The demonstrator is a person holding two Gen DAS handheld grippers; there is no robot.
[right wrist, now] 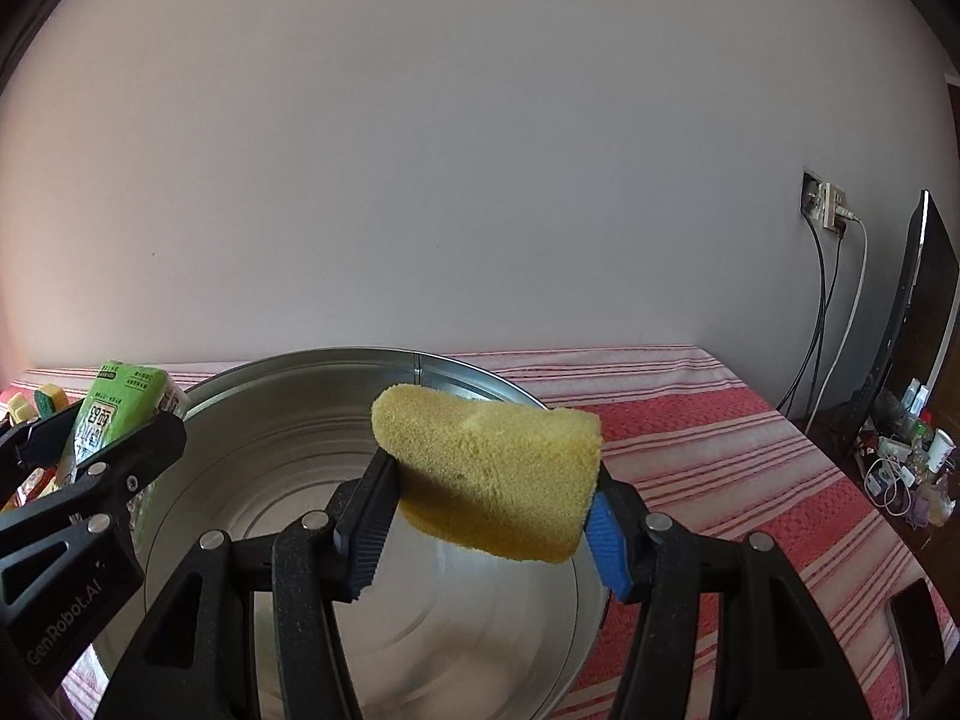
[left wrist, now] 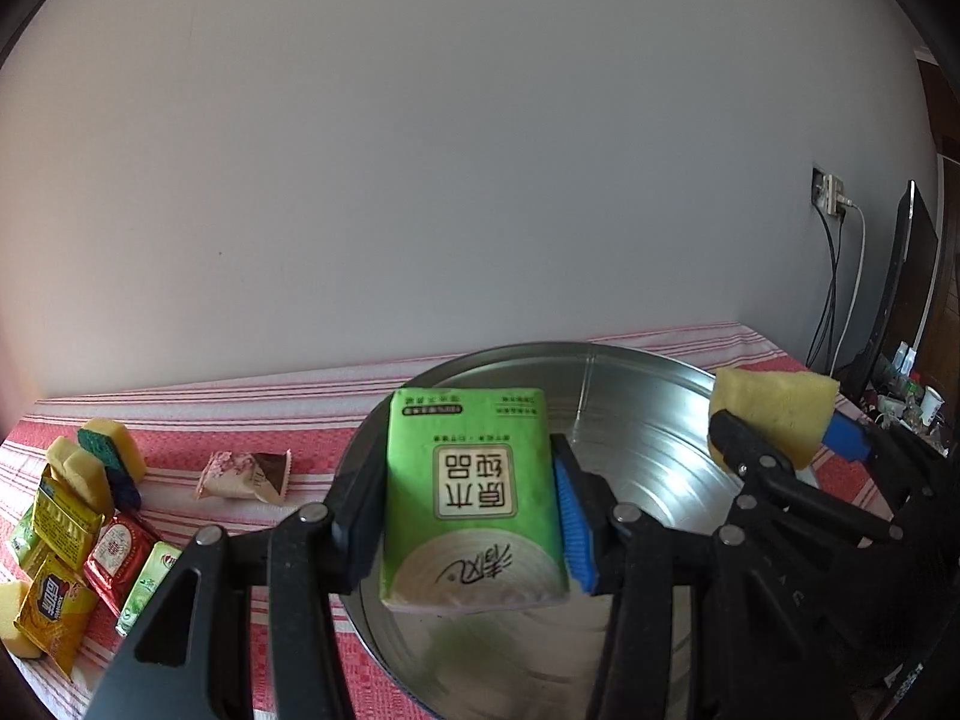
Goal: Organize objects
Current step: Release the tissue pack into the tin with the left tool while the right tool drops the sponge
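My left gripper point(left wrist: 471, 510) is shut on a green tissue pack point(left wrist: 474, 498) and holds it above a round metal basin point(left wrist: 648, 432). The pack also shows at the left of the right wrist view point(right wrist: 114, 414). My right gripper point(right wrist: 489, 510) is shut on a yellow sponge point(right wrist: 492, 468) and holds it over the same basin point(right wrist: 270, 438). In the left wrist view the sponge point(left wrist: 774, 414) hangs over the basin's right rim. The basin's inside looks bare.
The basin stands on a red-and-white striped cloth point(left wrist: 240, 414). At the left lie several sponges point(left wrist: 102, 456), yellow, red and green packets point(left wrist: 66, 564) and a beige wrapped snack point(left wrist: 246, 474). A wall socket with cables point(right wrist: 831, 210) and a dark monitor point(right wrist: 924, 312) stand at right.
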